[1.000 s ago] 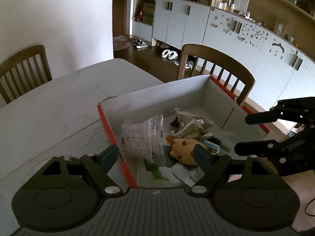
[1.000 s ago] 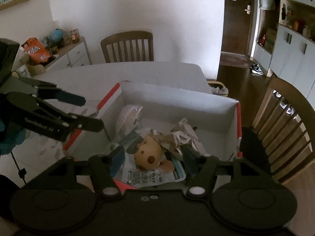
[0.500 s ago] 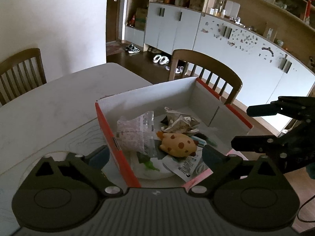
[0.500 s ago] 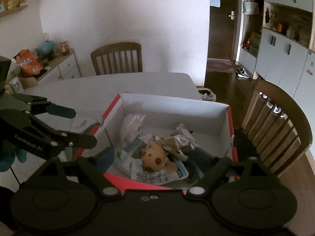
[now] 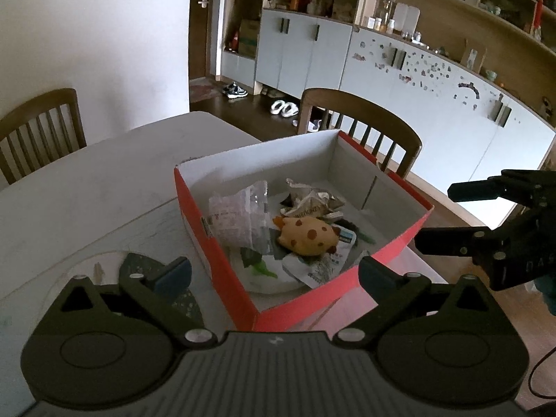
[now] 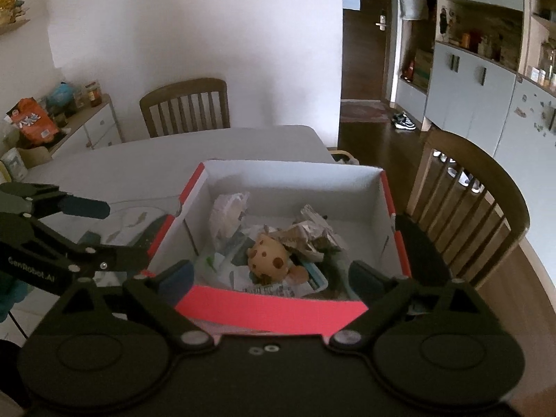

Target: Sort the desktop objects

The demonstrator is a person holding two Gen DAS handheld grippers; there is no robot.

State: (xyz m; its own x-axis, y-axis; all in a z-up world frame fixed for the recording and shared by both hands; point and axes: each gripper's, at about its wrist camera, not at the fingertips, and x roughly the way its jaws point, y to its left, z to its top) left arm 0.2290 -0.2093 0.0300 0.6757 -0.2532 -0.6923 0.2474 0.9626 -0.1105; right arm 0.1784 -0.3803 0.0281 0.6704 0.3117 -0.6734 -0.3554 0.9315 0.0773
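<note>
Matt cardboard box (image 5: pixel 222 243) holds crumpled paper (image 5: pixel 312 201), soft plush toy (image 5: pixel 307 236).

The left gripper (image 5: pixel 274 274) is black with blue pads on its fingers (image 5: pixel 173 274). It has shiny silver screws. The right gripper (image 6: pixel 271 274) looks the same, and white letters show on the left one's side.

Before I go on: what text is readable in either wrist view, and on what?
"GenRobot.AI": white lettering on the left gripper arm, seen from the right wrist view.
Print on the crumpled wrapper, the clear bag and the flat leaflet in the red box: too blurred to read.
</note>
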